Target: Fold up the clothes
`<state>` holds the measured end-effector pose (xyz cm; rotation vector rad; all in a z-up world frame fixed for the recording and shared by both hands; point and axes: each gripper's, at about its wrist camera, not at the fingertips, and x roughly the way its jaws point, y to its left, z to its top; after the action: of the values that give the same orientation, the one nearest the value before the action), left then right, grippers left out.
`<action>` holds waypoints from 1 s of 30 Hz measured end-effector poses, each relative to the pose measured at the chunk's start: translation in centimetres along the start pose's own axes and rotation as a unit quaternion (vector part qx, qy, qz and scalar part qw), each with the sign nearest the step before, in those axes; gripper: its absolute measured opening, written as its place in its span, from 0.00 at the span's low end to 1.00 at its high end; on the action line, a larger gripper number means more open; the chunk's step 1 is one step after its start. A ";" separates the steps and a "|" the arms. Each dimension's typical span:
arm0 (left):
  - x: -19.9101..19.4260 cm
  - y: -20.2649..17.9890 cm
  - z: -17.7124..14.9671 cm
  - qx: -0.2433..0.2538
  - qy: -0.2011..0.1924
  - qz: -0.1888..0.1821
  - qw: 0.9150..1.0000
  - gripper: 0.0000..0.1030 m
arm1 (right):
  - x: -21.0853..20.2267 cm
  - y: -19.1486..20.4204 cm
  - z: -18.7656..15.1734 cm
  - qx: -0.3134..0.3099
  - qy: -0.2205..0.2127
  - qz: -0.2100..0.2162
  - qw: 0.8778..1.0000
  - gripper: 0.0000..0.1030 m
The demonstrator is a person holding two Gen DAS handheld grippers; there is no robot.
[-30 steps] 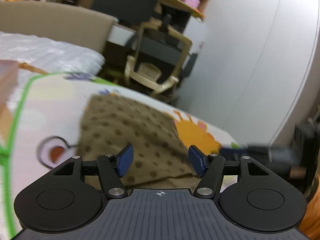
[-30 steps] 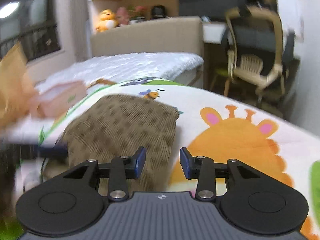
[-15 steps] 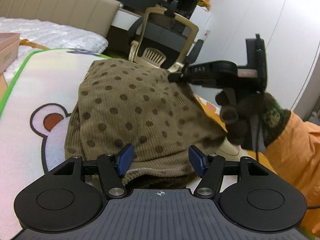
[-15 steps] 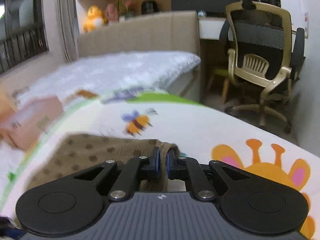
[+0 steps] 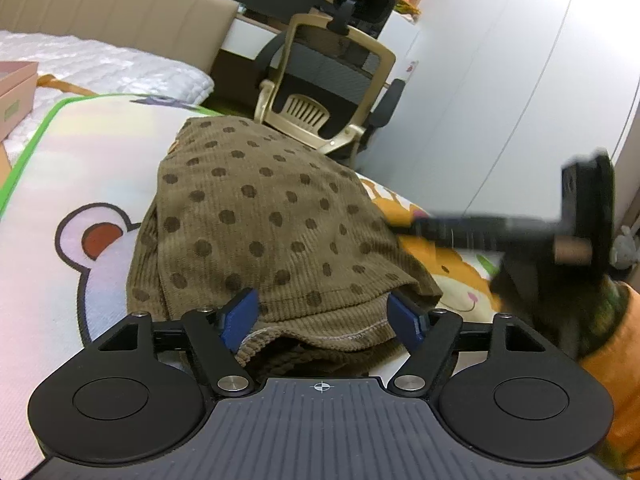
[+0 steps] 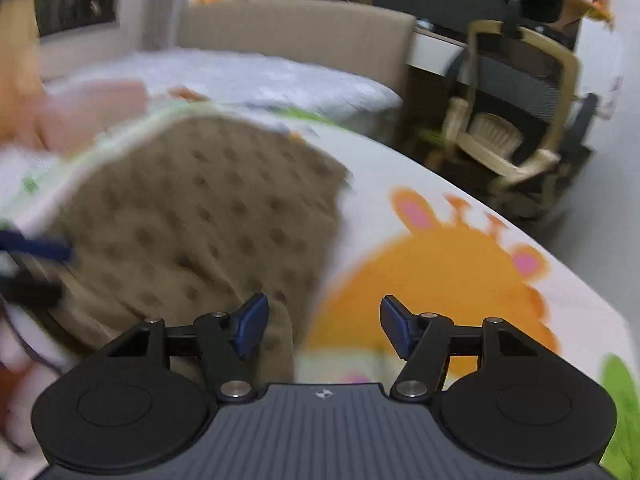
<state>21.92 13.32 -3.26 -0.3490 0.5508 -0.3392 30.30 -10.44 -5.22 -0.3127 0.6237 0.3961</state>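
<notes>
Left wrist view. The brown corduroy garment with dark polka dots [image 5: 260, 232] lies folded on the cartoon-printed play mat with a green border [image 5: 80, 168]; taking the mat's bear face [image 5: 96, 240] as landmark, the garment sits just beside it, on the side toward the beige-framed mesh office chair [image 5: 320, 92]. The garment's long axis runs away from the camera, toward the chair. Its near hem, with pale stitching, lies directly ahead of the left tool [image 5: 324, 316], between the two blue pads. The pads have just been opening and stand wide, one at each end of the hem; they do not press on it, so nothing is gripped. The right tool [image 5: 472, 228], blurred, hangs at the garment's far-from-bear edge, carried by a gloved hand with an orange sleeve [image 5: 560, 300].

Right wrist view (motion-blurred). The garment [image 6: 192, 216] lies forward and toward the left pad of the right tool [image 6: 320, 324]; a low fold of cloth sits just inside that pad, and otherwise the orange giraffe print on the mat shows between the pads. These jaws have just been opening; wide apart, holding nothing.

Judgement: both tools have let go. The left tool is nearer, squarely on the hem; the next fold probably goes along the long axis.
</notes>
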 end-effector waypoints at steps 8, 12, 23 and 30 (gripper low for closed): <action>-2.3 -0.9 -1.5 -0.025 -0.018 0.065 0.997 0.93 | -5.2 -1.4 -3.8 0.102 -0.044 0.032 0.993 1.00; -4.6 -2.1 -3.1 -0.030 -0.037 0.105 0.993 0.93 | -9.1 0.1 -6.9 0.106 -0.067 0.046 0.991 1.00; -8.4 -7.9 -6.9 0.050 -0.083 0.216 0.972 0.99 | -10.8 3.8 -9.6 0.026 -0.025 -0.004 0.999 1.00; -7.9 -8.7 -6.9 0.080 -0.074 0.225 0.968 1.00 | -9.8 2.7 -9.7 0.063 0.000 0.009 0.998 1.00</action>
<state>9.84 7.18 -1.68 -0.0850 0.4378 0.0808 16.99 -14.46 -7.05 -0.1871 0.6484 0.3719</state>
